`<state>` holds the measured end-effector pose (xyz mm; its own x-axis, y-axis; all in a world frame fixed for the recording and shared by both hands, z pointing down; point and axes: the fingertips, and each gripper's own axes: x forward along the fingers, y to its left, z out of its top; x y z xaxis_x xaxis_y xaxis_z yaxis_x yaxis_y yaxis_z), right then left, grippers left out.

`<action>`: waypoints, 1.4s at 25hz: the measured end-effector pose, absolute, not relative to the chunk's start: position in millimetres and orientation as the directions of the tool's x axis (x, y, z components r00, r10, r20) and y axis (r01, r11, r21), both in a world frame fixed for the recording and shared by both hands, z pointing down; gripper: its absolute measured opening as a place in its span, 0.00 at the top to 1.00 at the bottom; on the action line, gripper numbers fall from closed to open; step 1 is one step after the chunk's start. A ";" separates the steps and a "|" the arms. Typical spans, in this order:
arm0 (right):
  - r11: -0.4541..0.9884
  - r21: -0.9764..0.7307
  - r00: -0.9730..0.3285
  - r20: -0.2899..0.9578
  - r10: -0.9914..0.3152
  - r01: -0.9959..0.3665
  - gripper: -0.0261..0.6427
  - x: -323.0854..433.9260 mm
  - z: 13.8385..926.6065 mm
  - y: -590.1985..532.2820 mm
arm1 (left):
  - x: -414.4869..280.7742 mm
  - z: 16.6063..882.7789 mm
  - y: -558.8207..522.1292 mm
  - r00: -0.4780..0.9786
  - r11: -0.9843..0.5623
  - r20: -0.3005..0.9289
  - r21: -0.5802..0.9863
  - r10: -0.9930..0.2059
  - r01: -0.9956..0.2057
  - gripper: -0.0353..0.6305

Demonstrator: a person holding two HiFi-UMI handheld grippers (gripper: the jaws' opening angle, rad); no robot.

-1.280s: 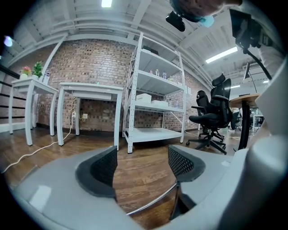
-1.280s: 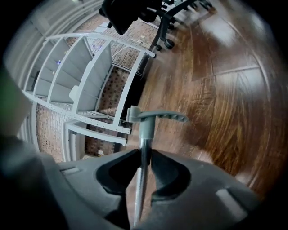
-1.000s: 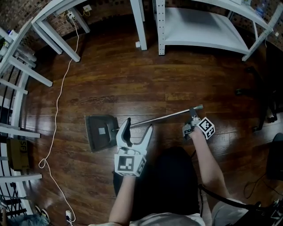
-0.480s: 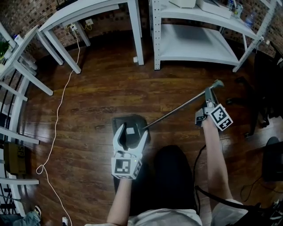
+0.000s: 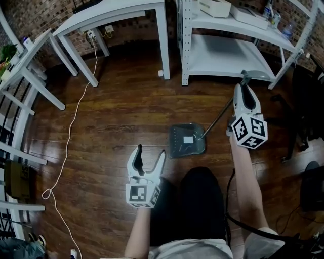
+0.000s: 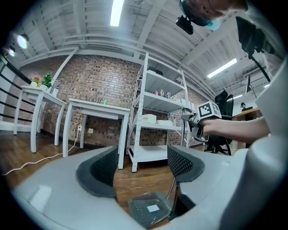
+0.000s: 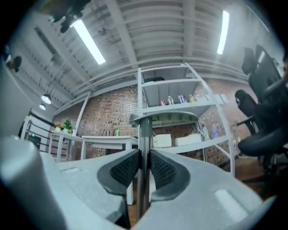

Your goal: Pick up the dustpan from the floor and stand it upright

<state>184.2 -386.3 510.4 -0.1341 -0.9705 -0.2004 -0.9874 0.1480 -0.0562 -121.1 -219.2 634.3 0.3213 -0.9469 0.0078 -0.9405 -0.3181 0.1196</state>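
Note:
The dustpan [image 5: 188, 140] is a dark grey pan with a long metal handle [image 5: 218, 117] that rises up toward the right. My right gripper [image 5: 244, 88] is shut on the handle's top part, just under its flat cap [image 7: 162, 118], and in the right gripper view the handle [image 7: 144, 170] runs upright between the pads. The pan [image 6: 150, 210] hangs low over the wooden floor, below and ahead of my left gripper [image 5: 147, 158]. That gripper is open and empty, left of the pan and nearer to me.
White shelving [image 5: 228, 48] stands ahead on the right and a white table [image 5: 111, 15] ahead on the left. More white frames [image 5: 25, 86] line the left side. A white cable [image 5: 71, 101] trails over the floor at left. A black office chair [image 5: 309, 116] is at right.
My right gripper has risen and rolled, so the handle has swung from nearly flat to steep. The pan has slid right across the floor. My left gripper has drawn back from the handle.

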 end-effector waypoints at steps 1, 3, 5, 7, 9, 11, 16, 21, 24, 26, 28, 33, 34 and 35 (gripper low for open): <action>0.145 -0.004 -0.141 -0.214 -0.967 -0.989 0.87 172.5 508.8 -385.3 | -122.6 637.0 -218.9 0.320 -0.316 0.011 0.121 -0.947 -0.941 0.40; 0.161 0.073 -0.174 -0.237 -0.956 -0.984 0.86 147.7 508.8 -384.1 | -124.8 642.9 -218.3 0.318 -0.313 0.016 0.127 -0.948 -0.941 0.40; 0.181 0.100 -0.201 -0.257 -0.945 -0.978 0.86 128.6 509.8 -384.8 | -126.7 648.2 -216.6 0.317 -0.311 0.021 0.132 -0.948 -0.941 0.40; 0.180 0.093 -0.199 -0.269 -0.942 -0.979 0.86 123.4 510.7 -387.0 | -128.0 652.7 -213.7 0.315 -0.309 0.027 0.136 -0.949 -0.941 0.40; 0.179 0.085 -0.196 -0.275 -0.941 -0.980 0.87 124.6 510.7 -389.0 | -129.5 656.0 -211.4 0.313 -0.306 0.031 0.139 -0.949 -0.942 0.40; 0.182 0.091 -0.201 -0.285 -0.937 -0.979 0.86 123.8 510.7 -388.7 | -131.8 658.3 -210.2 0.309 -0.302 0.034 0.143 -0.950 -0.943 0.40; 0.178 0.070 -0.191 -0.331 -0.924 -0.982 0.86 126.0 512.9 -380.6 | -135.4 660.8 -209.2 0.308 -0.299 0.036 0.150 -0.951 -0.942 0.40; 0.179 0.066 -0.191 -0.324 -0.927 -0.982 0.87 125.2 522.9 -377.3 | -137.2 663.0 -209.0 0.310 -0.300 0.043 0.147 -0.950 -0.942 0.40; 0.185 0.075 -0.200 -0.307 -0.930 -0.980 0.87 126.4 525.3 -378.1 | -134.6 663.2 -209.1 0.312 -0.303 0.038 0.149 -0.949 -0.941 0.40; 0.194 0.087 -0.211 -0.297 -0.931 -0.977 0.87 126.9 525.5 -378.7 | -131.8 662.6 -209.5 0.314 -0.306 0.034 0.150 -0.949 -0.940 0.40; 0.197 0.094 -0.217 -0.291 -0.932 -0.976 0.87 127.5 525.0 -378.6 | -129.4 661.4 -210.4 0.316 -0.308 0.031 0.154 -0.948 -0.939 0.40; 0.202 0.098 -0.223 -0.291 -0.930 -0.974 0.87 130.7 526.7 -375.4 | -122.1 662.7 -210.1 0.320 -0.312 0.028 0.160 -0.947 -0.937 0.40; 0.204 0.101 -0.225 -0.291 -0.930 -0.974 0.87 130.5 527.0 -375.1 | -120.9 663.1 -210.0 0.321 -0.313 0.029 0.160 -0.947 -0.936 0.40; 0.206 0.104 -0.228 -0.291 -0.929 -0.973 0.87 130.0 527.2 -374.9 | -120.0 663.4 -209.9 0.323 -0.314 0.030 0.160 -0.946 -0.936 0.40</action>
